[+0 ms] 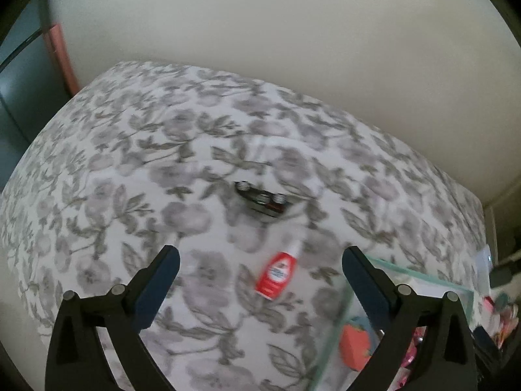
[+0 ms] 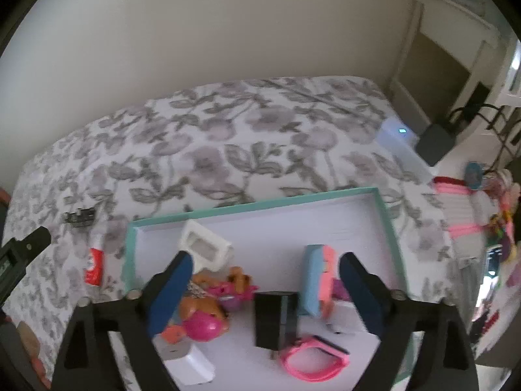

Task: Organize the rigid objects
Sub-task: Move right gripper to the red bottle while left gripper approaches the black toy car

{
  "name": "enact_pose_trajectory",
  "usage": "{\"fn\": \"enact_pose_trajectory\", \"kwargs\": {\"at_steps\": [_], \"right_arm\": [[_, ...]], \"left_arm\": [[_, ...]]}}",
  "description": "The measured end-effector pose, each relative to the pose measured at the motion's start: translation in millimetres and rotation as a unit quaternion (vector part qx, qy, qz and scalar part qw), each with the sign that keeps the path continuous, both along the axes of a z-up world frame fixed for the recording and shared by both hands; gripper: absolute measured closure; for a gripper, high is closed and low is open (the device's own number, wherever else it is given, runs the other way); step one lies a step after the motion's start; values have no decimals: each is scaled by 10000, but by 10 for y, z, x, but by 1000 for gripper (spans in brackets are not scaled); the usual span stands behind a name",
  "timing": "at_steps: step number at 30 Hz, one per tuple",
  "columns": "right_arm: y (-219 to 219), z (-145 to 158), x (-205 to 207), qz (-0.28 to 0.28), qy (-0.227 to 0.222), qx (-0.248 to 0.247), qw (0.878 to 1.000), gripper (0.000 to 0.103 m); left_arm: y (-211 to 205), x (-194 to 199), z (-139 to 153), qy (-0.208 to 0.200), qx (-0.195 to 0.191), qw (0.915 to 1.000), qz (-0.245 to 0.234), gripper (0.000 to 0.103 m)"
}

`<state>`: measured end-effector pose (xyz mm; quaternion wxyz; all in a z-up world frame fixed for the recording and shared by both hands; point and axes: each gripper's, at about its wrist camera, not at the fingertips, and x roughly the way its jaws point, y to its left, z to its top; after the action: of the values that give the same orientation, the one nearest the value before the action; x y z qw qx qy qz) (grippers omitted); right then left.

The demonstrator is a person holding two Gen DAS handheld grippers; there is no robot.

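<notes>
Gaping empty: left gripper (image 1: pixel 260 272), right gripper (image 2: pixel 262 272) | tray (image 2: pixel 389 210) rim beside left | bedspread (image 1: pixel 162 150) open

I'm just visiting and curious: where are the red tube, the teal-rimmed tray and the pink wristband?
red tube (image 1: pixel 276 272), left wrist view, on its red label.
teal-rimmed tray (image 2: pixel 254 207), right wrist view, on its far rim.
pink wristband (image 2: pixel 312 363), right wrist view, on its loop.

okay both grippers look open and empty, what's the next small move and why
Probably bring the left gripper down over the red tube lying on the floral bedspread. It sits almost between the open fingers, outside the teal-rimmed tray that already holds the other items. The small black part beyond it also remains out, but the tube is nearer.
</notes>
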<state>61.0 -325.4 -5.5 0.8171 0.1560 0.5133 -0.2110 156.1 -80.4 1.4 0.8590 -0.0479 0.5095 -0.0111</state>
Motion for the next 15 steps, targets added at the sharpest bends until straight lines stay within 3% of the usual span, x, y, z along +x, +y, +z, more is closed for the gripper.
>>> {"fn": "enact_pose_trajectory", "kwargs": {"at_steps": [9,15], "right_arm": [[191,20,101,218,-39,17,9998,0],[429,51,221,475,-125,-4,9988,0]], "left_arm": [[410,108,-64,109,-75,9991,397,3],[546,160,-66,118,223,9990,380,3]]}}
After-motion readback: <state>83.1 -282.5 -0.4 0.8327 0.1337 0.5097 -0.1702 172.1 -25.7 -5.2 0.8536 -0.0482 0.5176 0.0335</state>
